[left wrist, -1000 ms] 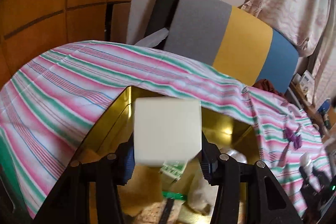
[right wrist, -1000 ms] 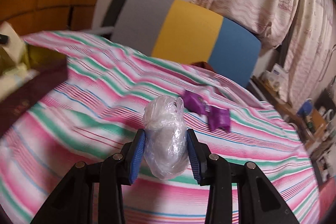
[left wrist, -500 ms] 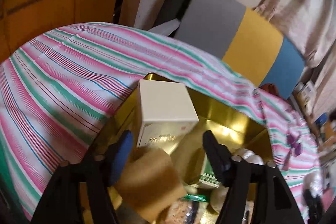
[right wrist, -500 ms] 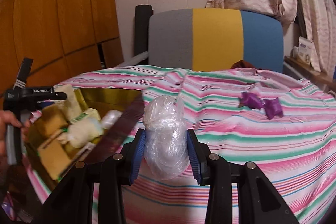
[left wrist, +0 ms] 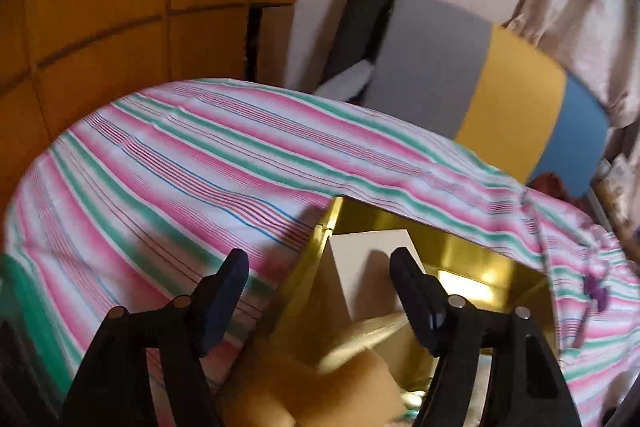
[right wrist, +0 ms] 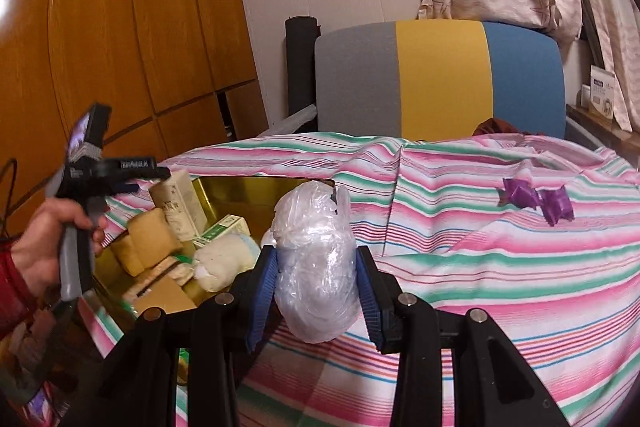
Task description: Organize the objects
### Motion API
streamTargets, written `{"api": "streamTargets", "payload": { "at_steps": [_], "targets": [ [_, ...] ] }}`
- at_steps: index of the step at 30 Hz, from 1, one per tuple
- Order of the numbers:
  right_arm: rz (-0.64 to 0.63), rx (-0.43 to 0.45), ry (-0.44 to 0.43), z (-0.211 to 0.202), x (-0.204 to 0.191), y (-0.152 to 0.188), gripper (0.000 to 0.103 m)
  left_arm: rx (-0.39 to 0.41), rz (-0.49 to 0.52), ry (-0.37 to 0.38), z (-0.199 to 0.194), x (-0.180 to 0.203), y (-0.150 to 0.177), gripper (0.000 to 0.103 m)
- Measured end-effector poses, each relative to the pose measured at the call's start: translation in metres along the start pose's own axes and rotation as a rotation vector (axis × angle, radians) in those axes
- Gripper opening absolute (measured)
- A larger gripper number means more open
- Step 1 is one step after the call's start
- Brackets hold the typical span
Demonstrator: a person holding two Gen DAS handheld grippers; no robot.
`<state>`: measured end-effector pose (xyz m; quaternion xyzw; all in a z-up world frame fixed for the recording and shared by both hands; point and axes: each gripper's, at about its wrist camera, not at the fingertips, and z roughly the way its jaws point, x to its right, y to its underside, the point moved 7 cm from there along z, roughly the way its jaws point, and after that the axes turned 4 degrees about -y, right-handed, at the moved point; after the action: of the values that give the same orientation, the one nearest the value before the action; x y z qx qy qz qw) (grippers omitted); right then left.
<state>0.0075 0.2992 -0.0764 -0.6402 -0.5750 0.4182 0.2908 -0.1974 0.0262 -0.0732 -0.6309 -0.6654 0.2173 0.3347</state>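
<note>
Standing upright in right tongs: clear plastic bundle, knot topmost; left tongs wide, empty

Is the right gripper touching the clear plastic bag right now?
Touching. The right wrist view shows the right gripper shut on the clear plastic bag, both blue pads pressed into its sides, with no gap on either side.

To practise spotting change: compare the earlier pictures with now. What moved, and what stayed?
The left gripper let go of the white box, now standing in the gold box, and drew back open. The right gripper swung toward it, still clamping the plastic bag.
</note>
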Motion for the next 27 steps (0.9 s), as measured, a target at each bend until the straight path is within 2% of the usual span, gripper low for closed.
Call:
{"api": "streamTargets", "payload": {
  "at_steps": [2,4,7,8,9,11,13,16,18,22,25,27],
  "targets": [
    [0.015,-0.003,-0.006,0.0,0.0,0.002,0.039,0.009,0.031,0.011,-0.006,0.004,0.007,0.074],
    [0.02,-0.01,-0.017,0.002,-0.003,0.004,0.039,-0.003,0.096,0.054,-0.017,0.016,0.02,0.074],
    [0.013,-0.015,-0.031,0.004,-0.009,0.005,0.039,-0.097,0.184,0.071,-0.017,0.024,0.056,0.062],
    [0.008,-0.014,-0.037,0.003,-0.013,0.006,0.039,-0.127,0.184,0.074,-0.015,0.023,0.07,0.062],
    [0.002,-0.013,-0.043,0.003,-0.016,0.006,0.039,-0.124,0.174,0.07,-0.015,0.02,0.074,0.062],
    [-0.005,-0.012,-0.051,0.002,-0.021,0.007,0.039,-0.115,0.132,0.08,-0.014,0.015,0.078,0.063],
    [-0.012,-0.02,-0.064,0.004,-0.027,0.008,0.039,-0.141,0.106,0.076,-0.006,0.014,0.077,0.063],
    [-0.011,-0.029,-0.075,0.006,-0.033,0.007,0.039,-0.198,0.149,0.023,0.012,0.026,0.074,0.063],
    [-0.003,-0.025,-0.085,0.005,-0.036,0.006,0.039,-0.174,0.135,0.025,0.008,0.03,0.07,0.066],
    [0.008,-0.045,-0.116,0.008,-0.044,0.007,0.039,-0.071,0.063,0.1,-0.023,0.03,0.071,0.095],
    [0.004,-0.065,-0.129,0.014,-0.049,0.009,0.039,0.01,0.051,0.154,-0.049,0.029,0.077,0.101],
    [0.009,-0.08,-0.134,0.019,-0.051,0.01,0.039,0.045,0.055,0.154,-0.063,0.026,0.084,0.103]
  ]
}}
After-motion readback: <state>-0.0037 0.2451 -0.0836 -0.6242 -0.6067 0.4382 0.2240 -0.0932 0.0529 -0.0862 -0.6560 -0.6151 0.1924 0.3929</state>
